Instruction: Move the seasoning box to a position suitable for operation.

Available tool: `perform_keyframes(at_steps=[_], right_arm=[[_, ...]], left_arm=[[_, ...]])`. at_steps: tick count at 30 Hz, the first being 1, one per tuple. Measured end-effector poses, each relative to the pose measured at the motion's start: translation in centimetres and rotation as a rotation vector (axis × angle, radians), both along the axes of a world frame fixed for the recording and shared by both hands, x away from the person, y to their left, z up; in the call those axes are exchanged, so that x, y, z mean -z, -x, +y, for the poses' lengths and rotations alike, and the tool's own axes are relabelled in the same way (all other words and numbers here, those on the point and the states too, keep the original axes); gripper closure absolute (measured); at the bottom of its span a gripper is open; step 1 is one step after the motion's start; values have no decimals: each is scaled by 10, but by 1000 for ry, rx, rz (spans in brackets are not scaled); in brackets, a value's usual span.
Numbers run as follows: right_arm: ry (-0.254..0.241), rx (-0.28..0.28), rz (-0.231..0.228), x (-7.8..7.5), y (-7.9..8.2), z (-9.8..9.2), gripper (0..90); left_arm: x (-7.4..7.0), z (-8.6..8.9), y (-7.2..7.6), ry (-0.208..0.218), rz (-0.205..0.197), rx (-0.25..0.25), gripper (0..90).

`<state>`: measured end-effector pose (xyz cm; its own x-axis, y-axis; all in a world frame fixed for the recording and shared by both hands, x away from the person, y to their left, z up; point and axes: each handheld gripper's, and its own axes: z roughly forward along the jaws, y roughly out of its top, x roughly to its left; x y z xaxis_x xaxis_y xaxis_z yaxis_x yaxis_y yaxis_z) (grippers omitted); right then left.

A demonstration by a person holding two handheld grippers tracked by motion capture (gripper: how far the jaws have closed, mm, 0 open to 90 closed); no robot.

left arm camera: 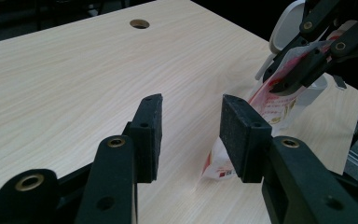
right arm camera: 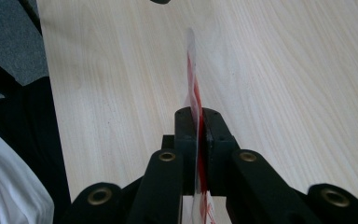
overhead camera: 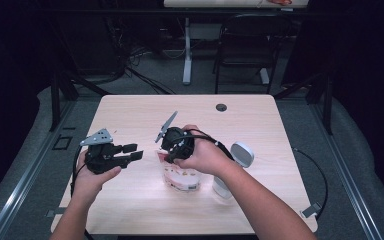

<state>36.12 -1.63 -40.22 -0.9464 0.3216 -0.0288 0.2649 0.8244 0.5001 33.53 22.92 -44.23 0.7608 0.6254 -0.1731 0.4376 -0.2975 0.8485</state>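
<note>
At the lower centre of the high view, a red-and-white printed pouch [overhead camera: 181,176] stands on the pale wooden table [overhead camera: 130,200], its top edge raised under the person's right hand. Right gripper [overhead camera: 170,157]: held in that hand just above the pouch, jaws pressed together on the pouch's thin upper edge; in the right gripper view the pouch [right arm camera: 195,100] runs edge-on between the two black pads, no gap showing. Left gripper [overhead camera: 134,151]: held in the left hand at centre left of the high view, level, pointing toward the pouch and near it but apart; jaws partly open, nothing between them. In the left gripper view the pads [left arm camera: 150,135] stand apart over bare tabletop, with the pouch [left arm camera: 272,105] at right of frame, clamped by the right gripper [left arm camera: 284,84]. White round-topped object [overhead camera: 241,154]: on the table just right of the right wrist. Cable hole [overhead camera: 221,107]: upper centre of the tabletop.
</note>
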Motion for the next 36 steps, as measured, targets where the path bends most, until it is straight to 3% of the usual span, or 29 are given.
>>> perform_keyframes(at_steps=[18, 25, 36], right_arm=[[8, -31, -51, -1, 1, -4, 900], [-25, -6, -47, -4, -3, -17, 900], [-127, 7, -46, -16, 3, -36, 900]], left_arm=[[1, 0, 0, -1, 3, 2, 593], [2, -1, -1, -3, 7, 7, 593], [3, -5, 0, -10, 7, 22, 589]])
